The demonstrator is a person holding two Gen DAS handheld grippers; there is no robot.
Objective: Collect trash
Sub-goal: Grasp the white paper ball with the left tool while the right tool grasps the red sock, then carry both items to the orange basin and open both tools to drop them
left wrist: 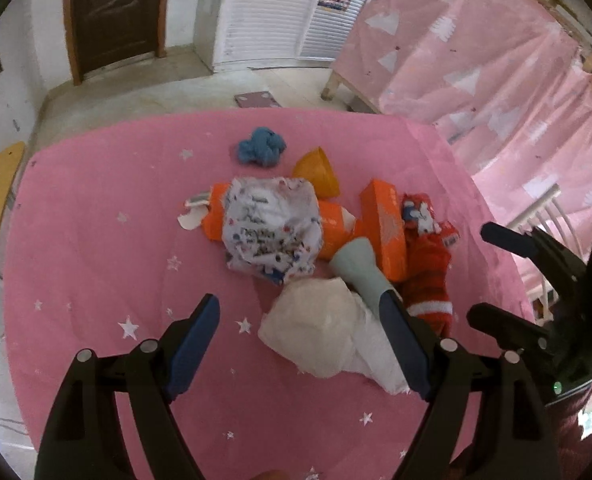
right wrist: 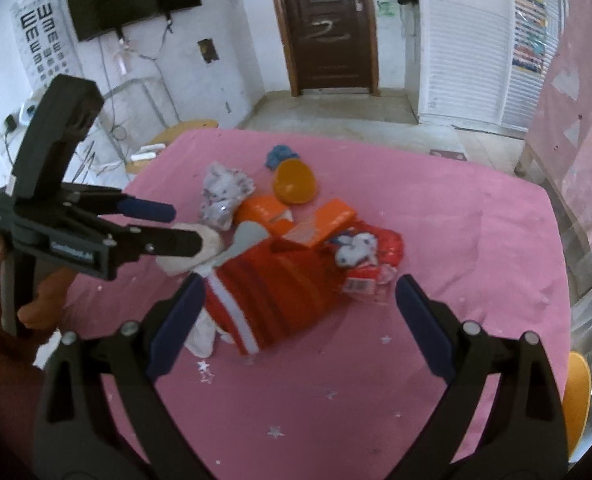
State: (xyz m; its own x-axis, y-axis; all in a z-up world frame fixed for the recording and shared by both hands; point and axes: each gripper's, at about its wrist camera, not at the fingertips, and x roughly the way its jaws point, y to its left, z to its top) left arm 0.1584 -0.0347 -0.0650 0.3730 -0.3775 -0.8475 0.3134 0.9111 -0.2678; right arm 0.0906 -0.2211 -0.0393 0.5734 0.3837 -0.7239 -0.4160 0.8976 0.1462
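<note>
Both tongs, left (left wrist: pixel 302 326) and right (right wrist: pixel 298 314), released; wrapper (left wrist: pixel 272 228) print illegible.

The room is lit softly and evenly, a daylight that seems to come from the right, through the pink curtain (left wrist: pixel 476 64), which glows pale. Shadows on the pink tablecloth (left wrist: pixel 96 240) are weak and short, only a faint dark edge beside the white crumpled paper (left wrist: pixel 316 332). There is no strong glare. Both views are fisheye: the door (right wrist: pixel 328 24) and the walls bend, and the corners go black. The colours look a little washed. In the right wrist view the red bag (right wrist: pixel 272 300) is smeared with motion blur; the far wall with the eye chart (right wrist: pixel 42 36) stays rather sharp.
</note>
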